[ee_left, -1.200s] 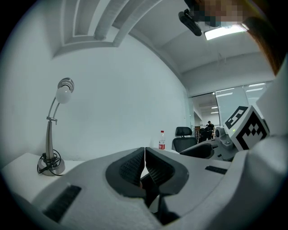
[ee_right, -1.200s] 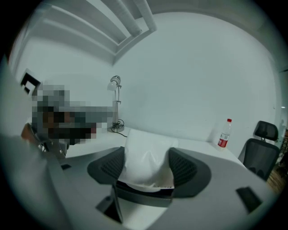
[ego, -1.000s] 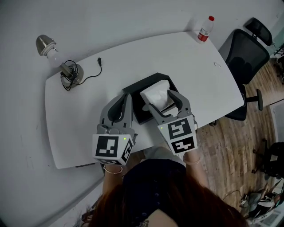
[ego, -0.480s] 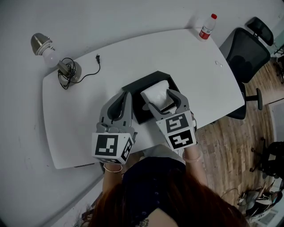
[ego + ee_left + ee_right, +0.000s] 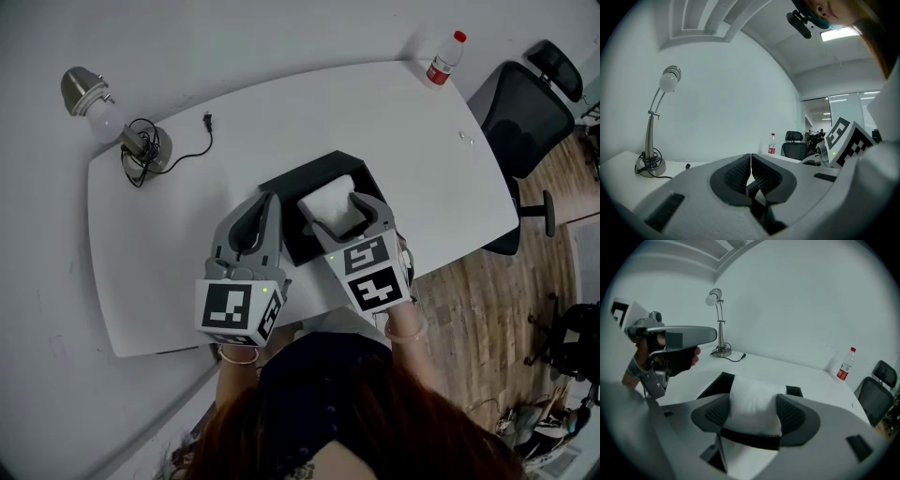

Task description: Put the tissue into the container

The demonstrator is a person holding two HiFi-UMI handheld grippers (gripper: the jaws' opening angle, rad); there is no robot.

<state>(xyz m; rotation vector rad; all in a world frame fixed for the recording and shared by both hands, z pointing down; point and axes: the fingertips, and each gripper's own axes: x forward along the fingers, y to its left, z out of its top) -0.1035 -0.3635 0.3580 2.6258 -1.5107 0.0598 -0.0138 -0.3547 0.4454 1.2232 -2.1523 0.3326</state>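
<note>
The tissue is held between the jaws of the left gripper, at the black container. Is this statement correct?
Not quite: the tissue is held by the right gripper, not the left one. The right gripper view shows its jaws pressed on the white tissue at the black container. In the left gripper view, the left gripper has its jaws together with nothing between them.

A desk lamp [image 5: 142,147] stood at the far left corner of the white table [image 5: 375,122]. A red-capped bottle [image 5: 444,61] stood at the far right, near a black chair [image 5: 520,117].
</note>
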